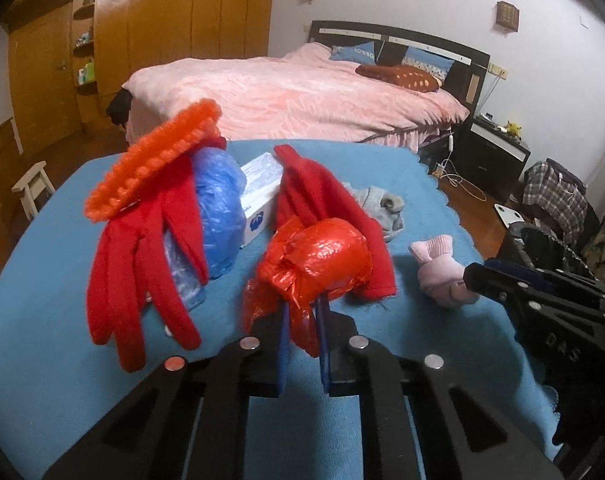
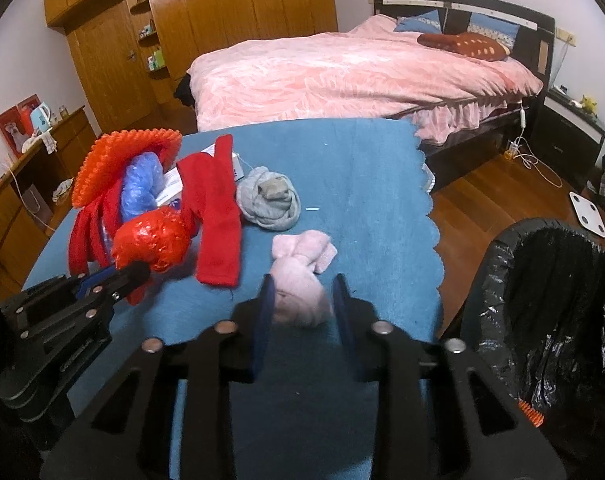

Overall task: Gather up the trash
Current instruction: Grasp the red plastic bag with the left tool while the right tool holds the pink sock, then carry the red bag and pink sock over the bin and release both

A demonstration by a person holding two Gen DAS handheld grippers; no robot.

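Observation:
A crumpled red plastic bag is pinched by its tail between the pads of my left gripper, which is shut on it just above the blue cloth. In the right wrist view the same bag sits at the tip of the left gripper. A rolled pink sock lies near the cloth's front edge, and my right gripper is shut on its near end with a pad on each side. The left wrist view shows the right gripper at that sock.
A bin with a black liner stands at the right, beside the table. Red gloves, an orange knitted piece, a blue plastic bag, a white box and a grey sock lie on the cloth. A pink bed is behind.

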